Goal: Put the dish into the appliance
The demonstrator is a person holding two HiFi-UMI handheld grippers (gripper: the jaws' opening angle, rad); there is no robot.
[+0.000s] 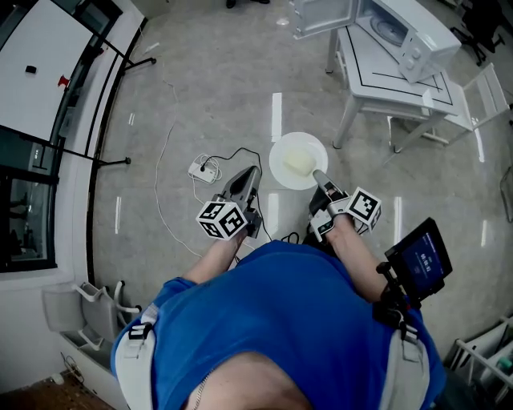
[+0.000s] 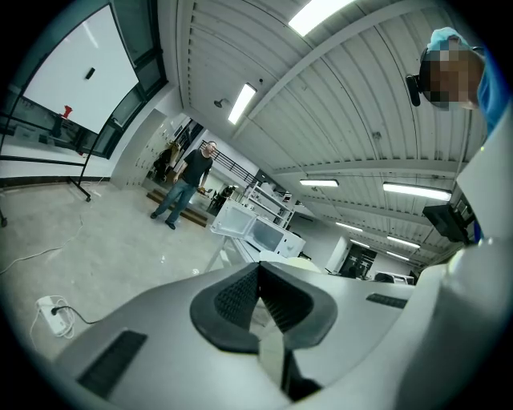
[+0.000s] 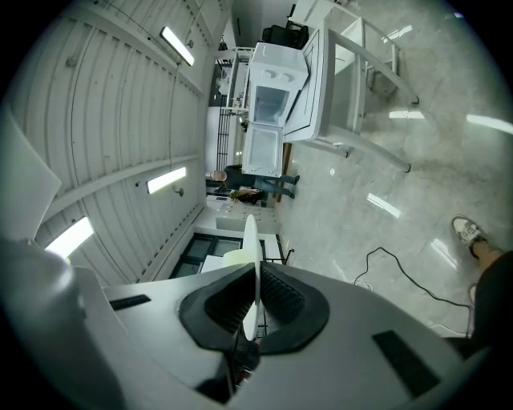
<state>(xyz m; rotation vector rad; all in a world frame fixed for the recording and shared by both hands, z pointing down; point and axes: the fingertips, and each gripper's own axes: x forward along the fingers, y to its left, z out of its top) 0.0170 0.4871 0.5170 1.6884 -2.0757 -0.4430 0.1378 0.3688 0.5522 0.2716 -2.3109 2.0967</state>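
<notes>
Dish [image 1: 298, 160] in right tongs [image 1: 318, 174] above glossy grey floor [image 1: 216, 96]; left tongs [image 1: 255, 170] closed, empty; microwave [image 1: 405, 32] ahead.

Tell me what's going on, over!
Left gripper shut, empty. Right gripper shut on plate. Microwave ahead, door open. Power strip off left.

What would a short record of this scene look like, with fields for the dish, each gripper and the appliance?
dish: white plate with a pale yellow food piece on it
right gripper: shut on the near rim of the plate
left gripper: jaws together, nothing between them
appliance: white microwave, its door open, standing on a white table
task state: the plate is not yet in the microwave and is clearly apart from it
</notes>
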